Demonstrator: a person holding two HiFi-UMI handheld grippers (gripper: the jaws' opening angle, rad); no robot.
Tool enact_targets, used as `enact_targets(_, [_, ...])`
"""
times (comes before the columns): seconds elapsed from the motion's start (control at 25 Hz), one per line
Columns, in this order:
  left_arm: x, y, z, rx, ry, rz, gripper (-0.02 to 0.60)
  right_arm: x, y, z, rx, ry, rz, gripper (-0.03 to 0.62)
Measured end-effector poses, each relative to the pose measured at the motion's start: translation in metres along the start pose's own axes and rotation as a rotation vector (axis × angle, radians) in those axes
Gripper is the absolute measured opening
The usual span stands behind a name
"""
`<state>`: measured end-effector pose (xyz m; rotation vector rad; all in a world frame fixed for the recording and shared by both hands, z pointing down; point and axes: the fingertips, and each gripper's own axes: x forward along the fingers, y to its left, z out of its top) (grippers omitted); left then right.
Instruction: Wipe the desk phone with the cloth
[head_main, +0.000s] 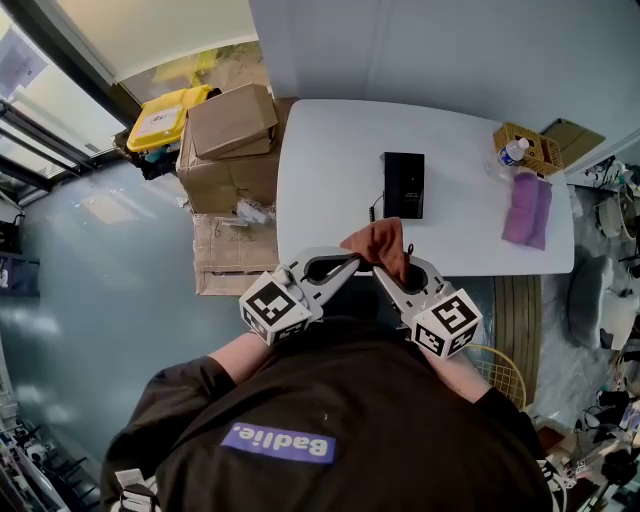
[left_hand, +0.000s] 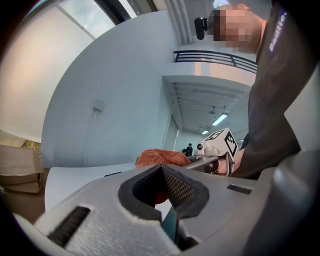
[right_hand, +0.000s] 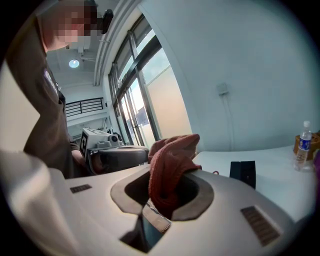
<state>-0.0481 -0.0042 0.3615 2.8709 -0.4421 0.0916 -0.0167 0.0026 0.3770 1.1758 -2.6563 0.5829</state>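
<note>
- Between the jaws of the right gripper (right_hand: 169, 192) the reddish cloth (right_hand: 172, 160) is clamped and bunched up
- left gripper (left_hand: 161, 169) jaws are closed together, their tips just at the cloth
- desk phone (head_main: 404, 184) lies ahead of both jaws

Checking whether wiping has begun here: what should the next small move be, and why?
Probably carry the right tool forward and down toward the black rectangular desk phone. Its jaws are shut on the rust-red woven cloth, held up near the person's body at the white table's near edge, with the phone lying apart, farther ahead.
</note>
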Motion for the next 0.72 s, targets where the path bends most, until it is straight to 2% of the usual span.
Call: enact_targets(0.72, [0.0018,-0.0022,0.0010,0.006,-0.001,-0.002,0.015,-0.0030,0.0019,-0.0003,-0.010,-0.001,0.004,0.094])
